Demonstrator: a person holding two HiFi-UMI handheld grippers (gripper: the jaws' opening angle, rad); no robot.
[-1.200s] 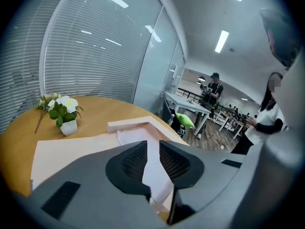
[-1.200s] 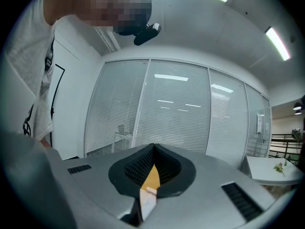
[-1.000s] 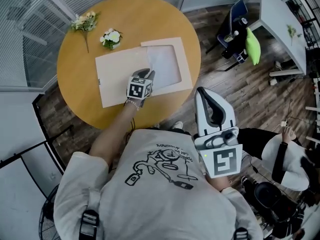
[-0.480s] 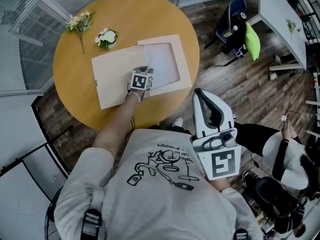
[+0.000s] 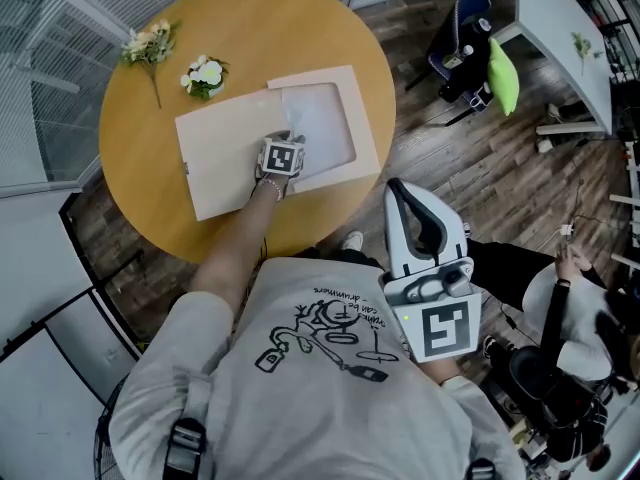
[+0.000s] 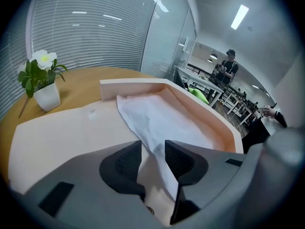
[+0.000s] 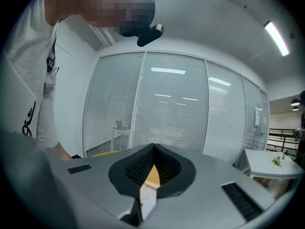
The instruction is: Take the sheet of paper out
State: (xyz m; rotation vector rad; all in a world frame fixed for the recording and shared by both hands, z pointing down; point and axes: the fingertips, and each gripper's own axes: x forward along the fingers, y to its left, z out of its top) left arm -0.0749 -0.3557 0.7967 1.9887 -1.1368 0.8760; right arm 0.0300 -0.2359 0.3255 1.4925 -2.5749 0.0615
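Note:
A beige folder lies open on the round wooden table. A crumpled white sheet of paper rests in the folder's framed right half. My left gripper points down at the sheet's near left corner. In the left gripper view the jaws are opening, and the raised corner of the paper stands between the pads, with a gap on each side. My right gripper hangs off the table beside my body. Its jaws are shut with nothing in them.
A small white pot with a flower and a loose flower sprig lie at the table's far left. A chair with a green thing stands on the floor to the right. A seated person is near my right side.
My left gripper has sunk onto the paper's corner and its jaws have spread. The right gripper has stayed where it was.

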